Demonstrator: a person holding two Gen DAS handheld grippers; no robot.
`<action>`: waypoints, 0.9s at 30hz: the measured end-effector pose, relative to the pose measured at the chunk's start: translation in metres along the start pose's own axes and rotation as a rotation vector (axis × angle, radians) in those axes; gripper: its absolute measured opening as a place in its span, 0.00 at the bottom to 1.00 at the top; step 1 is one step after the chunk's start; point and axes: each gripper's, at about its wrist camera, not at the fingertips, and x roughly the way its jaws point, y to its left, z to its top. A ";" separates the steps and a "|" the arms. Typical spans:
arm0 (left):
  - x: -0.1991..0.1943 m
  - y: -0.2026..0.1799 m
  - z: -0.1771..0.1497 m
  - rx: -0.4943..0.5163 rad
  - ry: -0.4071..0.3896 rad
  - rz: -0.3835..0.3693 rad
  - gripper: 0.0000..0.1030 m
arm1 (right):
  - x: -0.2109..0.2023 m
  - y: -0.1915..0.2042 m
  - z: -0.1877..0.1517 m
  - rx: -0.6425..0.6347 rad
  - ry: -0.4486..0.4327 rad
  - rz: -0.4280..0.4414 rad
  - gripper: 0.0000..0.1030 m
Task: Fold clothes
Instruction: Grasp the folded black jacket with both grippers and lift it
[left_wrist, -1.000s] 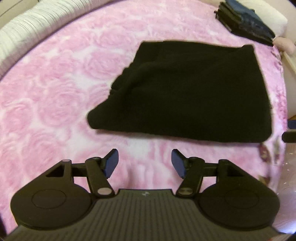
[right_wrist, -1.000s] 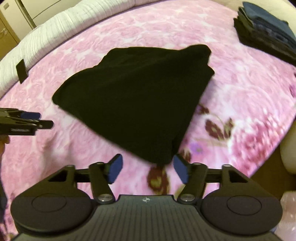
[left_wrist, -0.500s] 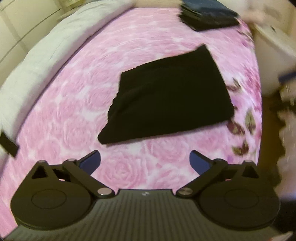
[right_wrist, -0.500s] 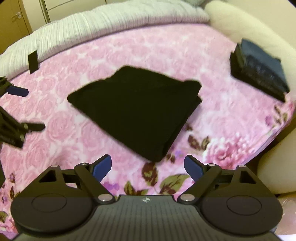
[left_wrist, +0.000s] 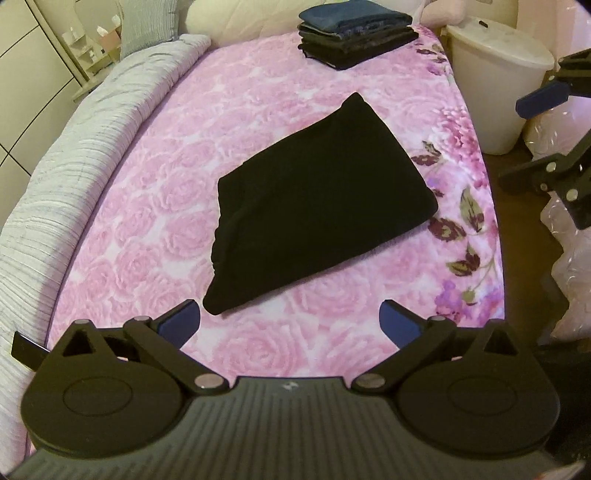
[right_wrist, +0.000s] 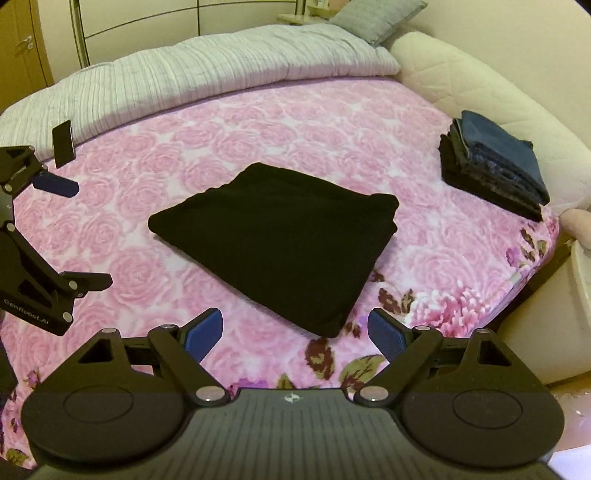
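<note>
The pink rose-print blanket (left_wrist: 155, 206) covers nearly everything under me, spread over the round bed, with darker purple flowers and leaves printed along its near edge. Along its far side a pale ribbed duvet (right_wrist: 207, 74) lies bunched in a long roll, with a grey pillow (right_wrist: 373, 16) beyond it and the cream quilted bed surround (right_wrist: 480, 92) curving behind.

In the middle of the blanket lies the black garment (left_wrist: 314, 206), folded into a flat, thick packet of several layers. It sits ahead of both my tools and touches neither. From my left gripper (left_wrist: 290, 321) its near corner points almost at the left-hand pad, just in front of it. From my right gripper (right_wrist: 295, 332) the packet's nearest corner lies between the two pads and a little beyond them, over the blanket.

Off at the far edge of the bed, well apart from the black packet, stands a stack of folded dark clothes (right_wrist: 495, 166), blue on top and black below. A white lidded bin (left_wrist: 495, 85) stands beside the bed, past the blanket's edge.

My left jaws are spread wide with nothing between the blue pads but pink blanket. My right jaws are likewise spread wide and hold nothing. A small dark rectangular object (right_wrist: 63, 142) rests at the seam of blanket and duvet; I cannot tell what it is.
</note>
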 end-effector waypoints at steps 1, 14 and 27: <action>-0.001 0.002 -0.002 0.002 -0.004 -0.001 0.99 | -0.001 0.002 0.000 0.001 0.001 -0.003 0.85; 0.005 0.028 -0.018 -0.029 -0.014 -0.006 0.99 | 0.004 0.021 0.001 -0.023 0.027 -0.031 0.85; 0.079 -0.008 -0.050 0.464 -0.201 0.038 0.95 | 0.089 0.065 -0.048 -0.695 -0.027 -0.223 0.85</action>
